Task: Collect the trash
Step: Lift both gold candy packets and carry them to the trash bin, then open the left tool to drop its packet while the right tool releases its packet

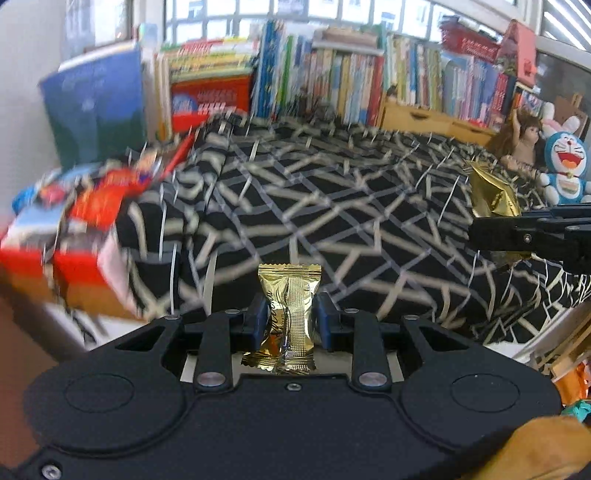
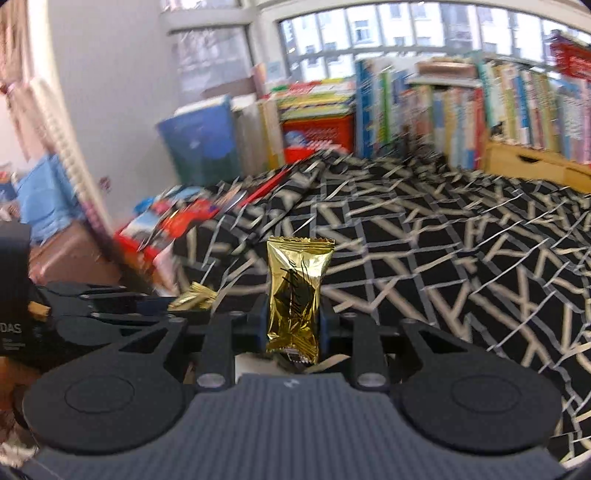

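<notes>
Between the blue-padded fingers of the left gripper [image 1: 290, 317] stands a crinkled gold foil candy wrapper with a ribbed seam down its back [image 1: 289, 314], upright, its zigzag-cut top edge rising above the fingertips and its lower end hanging behind them; the jaws are clamped on its 2 sides. Its foil is shiny, with dark script lettering partly hidden by one pad. The right gripper [image 2: 293, 317] pinches a second shiny gold foil candy wrapper with black script on its front [image 2: 297, 299] in the same upright way, puffed in the middle and creased toward the bottom, with the jaws closed against its sides. From the left wrist view, the right gripper shows at the right edge as a dark arm with its gold wrapper sticking up from it; from the right wrist view, the left gripper sits low at the left with a gold tip poking out. Both wrappers are held above a black bedspread crossed with cream and grey lines [image 1: 332, 192], neither touching it. Behind the bed runs a long row of upright colourful books [image 1: 369, 77] beneath barred windows [image 2: 388, 26]. Blurred red and blue boxes [image 1: 74, 229] lie at the bed's left edge, and a blue and white cartoon cat plush toy [image 1: 565, 166] sits beside a brown-haired doll [image 1: 521, 142] at the far right.
</notes>
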